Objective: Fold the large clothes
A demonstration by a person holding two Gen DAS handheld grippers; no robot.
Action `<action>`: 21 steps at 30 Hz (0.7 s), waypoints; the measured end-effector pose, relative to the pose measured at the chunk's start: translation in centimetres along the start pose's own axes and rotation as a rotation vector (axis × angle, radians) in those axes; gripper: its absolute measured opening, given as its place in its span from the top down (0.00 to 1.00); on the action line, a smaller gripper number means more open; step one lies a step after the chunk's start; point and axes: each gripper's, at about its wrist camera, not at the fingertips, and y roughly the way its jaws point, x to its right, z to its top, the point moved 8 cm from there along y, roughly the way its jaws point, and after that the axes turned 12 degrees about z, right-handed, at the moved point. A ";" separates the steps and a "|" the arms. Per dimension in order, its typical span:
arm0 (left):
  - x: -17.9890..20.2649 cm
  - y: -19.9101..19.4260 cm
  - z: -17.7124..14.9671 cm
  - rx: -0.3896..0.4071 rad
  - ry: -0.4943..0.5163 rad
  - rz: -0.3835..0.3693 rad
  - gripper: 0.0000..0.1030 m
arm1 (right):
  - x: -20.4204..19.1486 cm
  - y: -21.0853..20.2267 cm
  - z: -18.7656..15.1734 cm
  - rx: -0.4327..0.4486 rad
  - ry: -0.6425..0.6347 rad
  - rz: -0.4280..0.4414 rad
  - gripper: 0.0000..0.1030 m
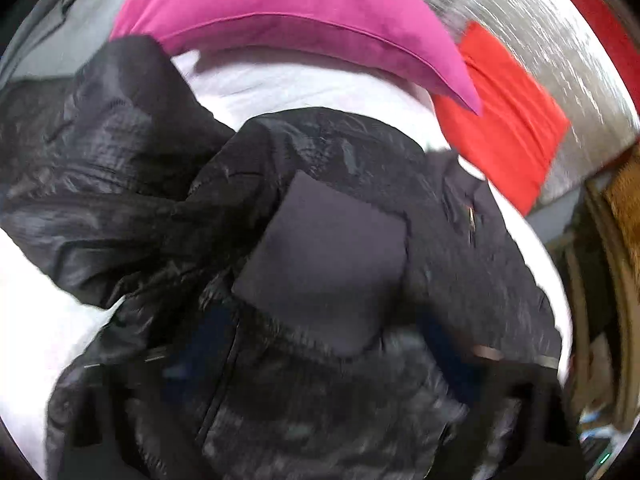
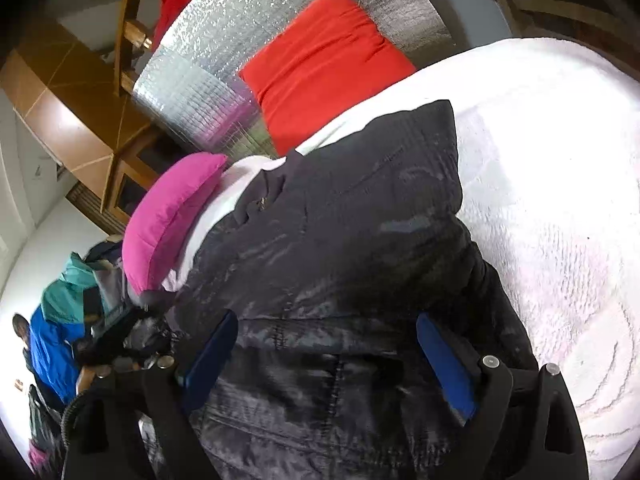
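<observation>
- Fingers [image 2: 444, 364] of the right gripper [image 2: 326, 364], faced in blue, stand spread wide over the black jacket [image 2: 340, 248]; dark fabric fills the gap between them, and neither pad presses on it.
- Fingers of the left gripper [image 1: 324, 344] are badly blurred: two dark blue shapes sit at either side of the jacket's cloth, and I cannot tell whether they pinch it or stand clear.
- Black jacket lies crumpled on the bed, shiny and quilted, a matte grey patch [image 1: 324, 264] showing in the left view and one sleeve [image 1: 92, 168] thrown out to the side.
- White bed cover [image 2: 540, 200] carries the jacket and stretches bare beyond it.
- Pink pillow [image 1: 288, 12] lies on the cover just past the jacket, its corner overlapping a red cushion [image 2: 324, 68] in the left view.
- Red cushion leans against silver foil-like padding [image 2: 224, 64].
- Wooden furniture [image 2: 68, 120] stands beyond the padding.
- Person in a blue and teal jacket [image 2: 60, 336] shows at the left edge of the right view.
</observation>
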 end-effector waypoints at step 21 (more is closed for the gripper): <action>-3.8 -0.1 -2.1 0.085 0.037 0.042 0.90 | 0.5 2.0 7.5 -0.019 0.120 0.032 0.10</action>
